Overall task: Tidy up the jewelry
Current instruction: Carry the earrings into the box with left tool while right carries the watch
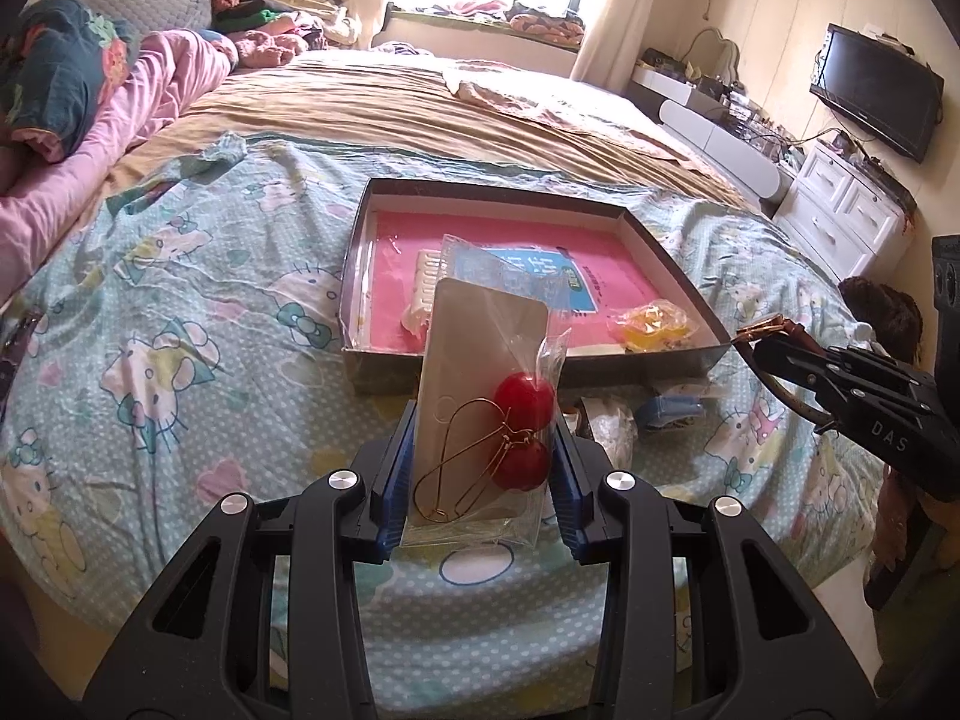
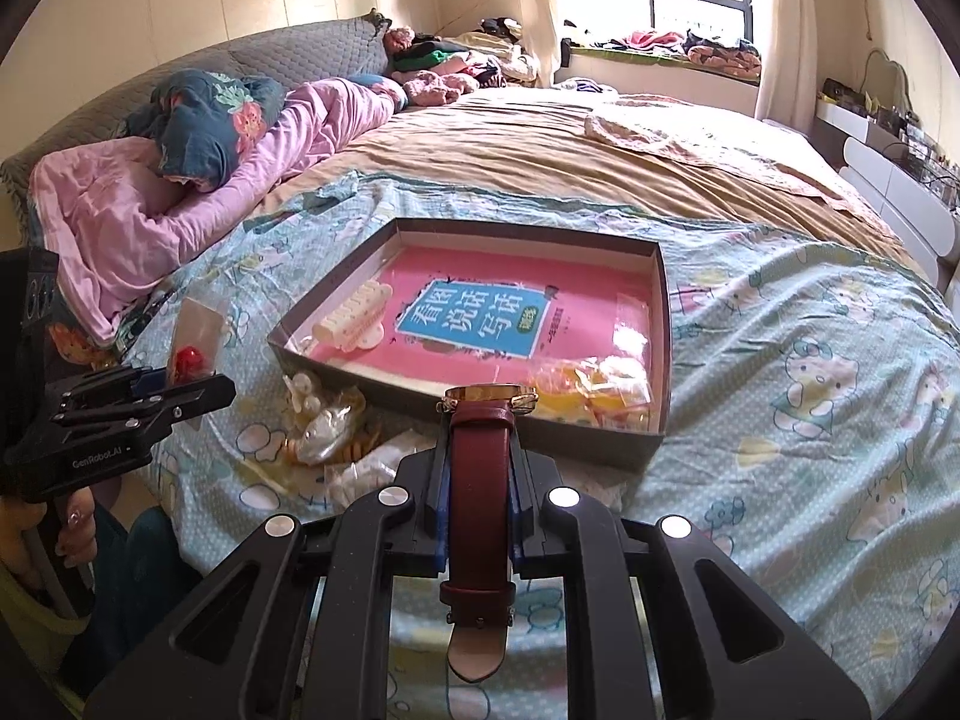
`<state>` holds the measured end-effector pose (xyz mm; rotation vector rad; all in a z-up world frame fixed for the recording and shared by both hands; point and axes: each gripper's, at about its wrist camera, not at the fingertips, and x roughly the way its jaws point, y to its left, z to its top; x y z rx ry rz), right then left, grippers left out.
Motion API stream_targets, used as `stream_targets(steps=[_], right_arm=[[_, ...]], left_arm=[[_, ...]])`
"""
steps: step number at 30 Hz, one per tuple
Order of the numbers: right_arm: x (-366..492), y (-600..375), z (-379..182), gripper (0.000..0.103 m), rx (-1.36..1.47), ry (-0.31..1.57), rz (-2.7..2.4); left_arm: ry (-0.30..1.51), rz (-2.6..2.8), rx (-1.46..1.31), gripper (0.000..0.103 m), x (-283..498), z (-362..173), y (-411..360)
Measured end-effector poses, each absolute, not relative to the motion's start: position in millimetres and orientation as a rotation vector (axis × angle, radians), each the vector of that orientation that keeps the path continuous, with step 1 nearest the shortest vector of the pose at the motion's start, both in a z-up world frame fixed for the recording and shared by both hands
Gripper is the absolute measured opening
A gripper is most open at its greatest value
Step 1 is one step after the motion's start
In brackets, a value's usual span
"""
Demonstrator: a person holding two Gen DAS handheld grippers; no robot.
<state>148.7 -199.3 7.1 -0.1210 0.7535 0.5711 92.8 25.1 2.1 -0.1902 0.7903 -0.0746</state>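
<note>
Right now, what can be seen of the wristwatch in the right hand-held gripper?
The wristwatch has a dark red, leather-looking strap and a gold-coloured case seen edge-on at the far end, so its dial is hidden. The right hand-held gripper is shut on the strap, blue pads on both sides. A free strap end with a pale underside hangs toward the camera. It is held above the bedsheet, near the box front wall.
</note>
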Motion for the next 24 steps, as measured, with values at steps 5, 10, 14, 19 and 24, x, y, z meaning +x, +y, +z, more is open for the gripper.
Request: stream_targets(steps=[5,10,14,19,24], right_arm=[[158,-195,10,0.013,-0.113,0.741,0.578],[164,-190,12,0.013,-0.111,0.731,0.591],[171,-188,15,0.013,-0.107,0.719,0.601],[180,-187,15,0.013,-0.095,0.711,0.602],[186,-186,13,0.013,-0.085,0.717,0.6]], left_arm=[[0.789,-0.068,-0.2,0.031,98,4,28],[0.785,-0.058,-0.217,0.031,103,8,31],[0.778,-0.051,-0.22,0.031,108,11,33],[0.772,-0.044,-0.237,0.031,117,14,33],[0.774,-0.057,-0.232,0.031,131,16,26]])
